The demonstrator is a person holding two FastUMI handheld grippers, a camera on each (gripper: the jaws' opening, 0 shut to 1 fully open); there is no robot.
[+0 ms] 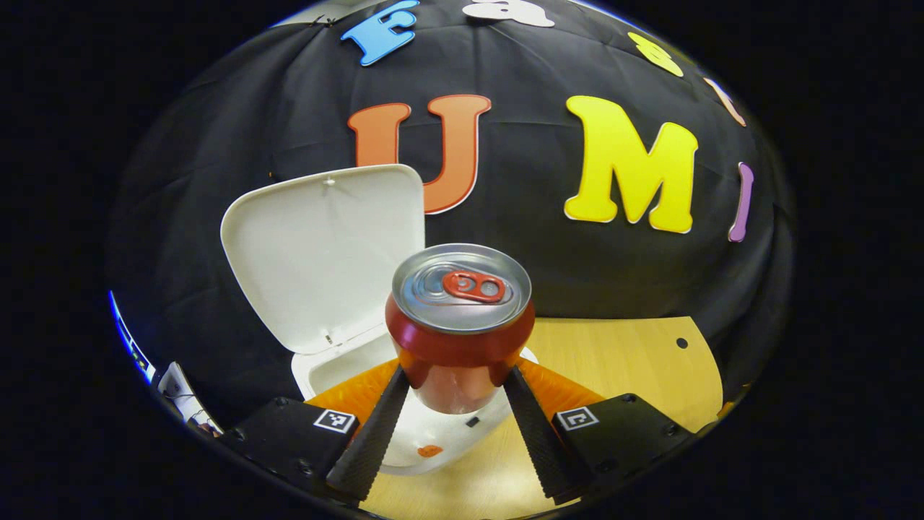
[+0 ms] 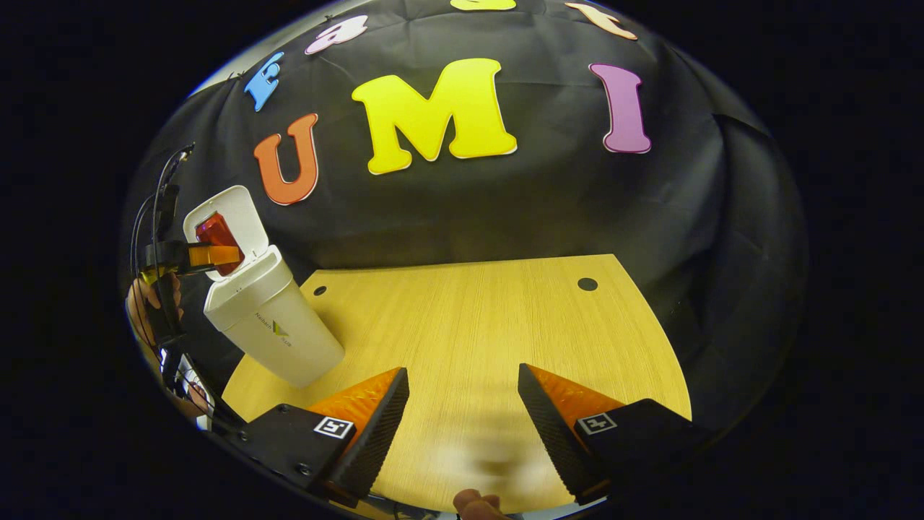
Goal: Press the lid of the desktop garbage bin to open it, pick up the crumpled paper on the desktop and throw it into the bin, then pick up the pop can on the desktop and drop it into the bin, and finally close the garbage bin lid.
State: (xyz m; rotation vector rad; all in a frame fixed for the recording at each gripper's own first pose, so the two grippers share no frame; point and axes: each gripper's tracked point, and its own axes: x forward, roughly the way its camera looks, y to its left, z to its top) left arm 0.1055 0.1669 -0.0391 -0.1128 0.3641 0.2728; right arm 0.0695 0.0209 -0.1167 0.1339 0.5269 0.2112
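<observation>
On the bench (image 2: pixel 491 325), the garbage bin (image 2: pixel 278 325) stands lid (image 1: pixel 325 245) up, and the left gripper (image 1: pixel 456 393), clamping the pop can (image 1: pixel 460 325) above it, could drop it onto the rim if released off-centre, while the right gripper (image 2: pixel 462 412) gapes empty.

wooden table (image 2: pixel 491 325) before black cloth wall (image 2: pixel 505 202).
</observation>
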